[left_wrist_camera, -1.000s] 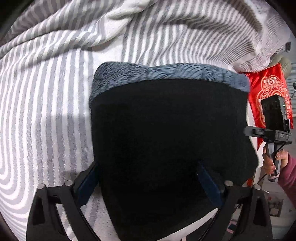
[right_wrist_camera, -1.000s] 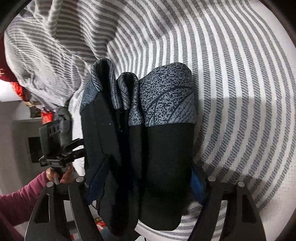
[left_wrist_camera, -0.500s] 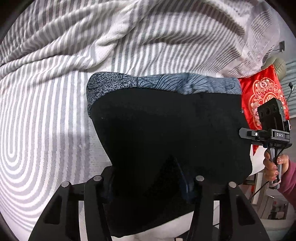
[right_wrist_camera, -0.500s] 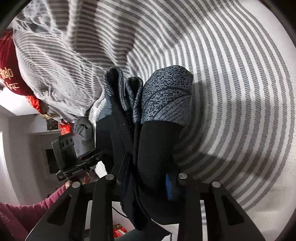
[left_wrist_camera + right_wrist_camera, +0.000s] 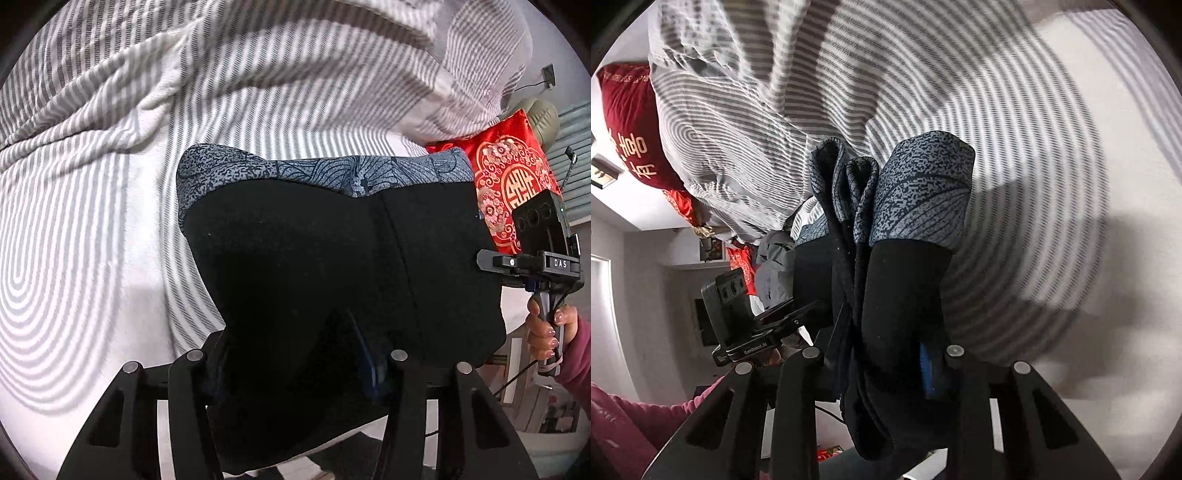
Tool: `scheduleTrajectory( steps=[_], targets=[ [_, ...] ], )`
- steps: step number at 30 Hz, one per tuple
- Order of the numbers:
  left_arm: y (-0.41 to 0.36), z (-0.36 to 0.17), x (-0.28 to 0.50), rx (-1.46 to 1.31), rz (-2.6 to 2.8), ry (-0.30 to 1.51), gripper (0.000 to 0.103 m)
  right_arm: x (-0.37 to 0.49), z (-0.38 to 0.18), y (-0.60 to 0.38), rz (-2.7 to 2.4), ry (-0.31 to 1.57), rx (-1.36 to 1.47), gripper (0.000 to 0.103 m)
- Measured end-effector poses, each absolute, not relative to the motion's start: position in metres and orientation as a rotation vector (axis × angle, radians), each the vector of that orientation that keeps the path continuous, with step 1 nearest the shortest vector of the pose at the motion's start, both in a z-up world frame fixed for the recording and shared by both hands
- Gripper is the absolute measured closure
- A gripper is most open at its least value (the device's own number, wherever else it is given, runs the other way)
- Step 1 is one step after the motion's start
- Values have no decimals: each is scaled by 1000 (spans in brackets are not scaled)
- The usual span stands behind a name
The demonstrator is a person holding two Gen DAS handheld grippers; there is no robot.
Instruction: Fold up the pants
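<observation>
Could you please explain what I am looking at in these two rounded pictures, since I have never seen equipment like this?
There is no robot here: a person holds a hand-operated pair of tongs in each hand, and each carries a wide-angle camera looking forward along its two fingers, hence the rounded edges. One picture is from the left tongs, the other from the right tongs. In the left view you can also see the person's right hand on the other tool's grip. The surface is a bed with a grey-and-white striped cover, and a red embroidered cushion lies at its far side. Both tongs are closed on the same folded black pants, whose blue-grey patterned band faces away from the cameras. The task is folding these pants.
</observation>
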State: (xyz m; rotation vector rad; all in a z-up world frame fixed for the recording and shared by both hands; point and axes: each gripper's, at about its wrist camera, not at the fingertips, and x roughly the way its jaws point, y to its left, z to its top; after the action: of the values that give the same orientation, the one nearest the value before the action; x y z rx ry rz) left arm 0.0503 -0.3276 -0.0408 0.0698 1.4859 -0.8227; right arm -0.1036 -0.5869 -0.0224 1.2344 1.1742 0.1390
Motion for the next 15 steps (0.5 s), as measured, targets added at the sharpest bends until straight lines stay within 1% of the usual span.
scheduleTrajectory(
  steps=[5, 7, 10, 11, 12, 13, 14, 15],
  targets=[
    [-342, -51, 25, 107, -801, 1498, 48, -132, -28, -589, 104, 1211, 1215, 70],
    [-344, -60, 19, 142, -774, 1499, 48, -141, -41, -588, 76, 1244, 1200, 70],
    [-351, -68, 11, 213, -717, 1482, 48, -154, -62, -587, 32, 1273, 1203, 66],
    [-351, -69, 11, 225, -703, 1480, 44, -158, -67, -587, 7, 1280, 1204, 62],
    [-351, -69, 10, 240, -687, 1474, 36, -158, -68, -587, -12, 1285, 1198, 57],
    [-352, -68, 10, 268, -662, 1457, 31, -159, -68, -586, -31, 1294, 1189, 54],
    [-352, -65, 10, 287, -645, 1444, 31, -158, -66, -586, -53, 1302, 1174, 50],
    [-351, -63, 11, 293, -633, 1439, 31, -158, -62, -585, -82, 1315, 1152, 43]
  ],
)
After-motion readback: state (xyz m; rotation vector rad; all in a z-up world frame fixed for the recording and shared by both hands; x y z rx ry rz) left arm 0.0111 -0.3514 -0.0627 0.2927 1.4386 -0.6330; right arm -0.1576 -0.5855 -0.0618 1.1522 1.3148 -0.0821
